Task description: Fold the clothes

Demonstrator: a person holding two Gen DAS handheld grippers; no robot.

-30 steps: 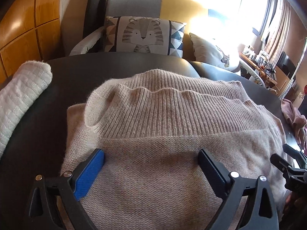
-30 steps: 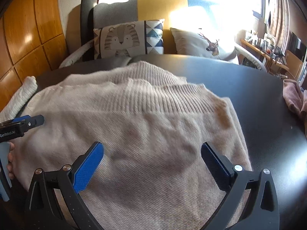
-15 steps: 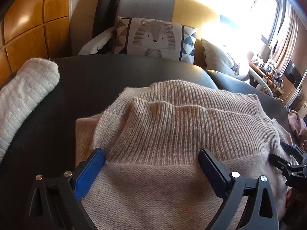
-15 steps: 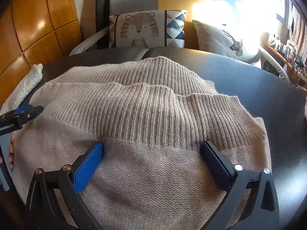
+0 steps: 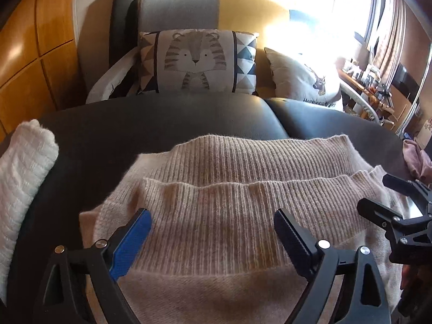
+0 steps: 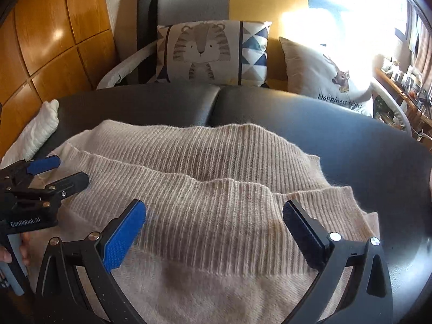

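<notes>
Two wide claws, left claw [image 5: 210, 233] closing, right claw [image 6: 214, 226] empty, straddle fuzzy ribbed beige sweater [image 5: 229, 202].

Beige knitted sweater [image 5: 221, 216] lies folded on the dark glossy counter [image 5: 162, 124], its two ribbed hem bands stacked, upper edge slightly wavy. Left gripper [image 5: 212, 232] hangs over the ribbing, jaws wide and closing, pads clear of the knit. Right gripper [image 5: 388, 202] enters at the right edge. White textured knit [image 5: 24, 178] lies at left. Tiger-print cushion [image 5: 197, 62] sits behind the counter.
</notes>
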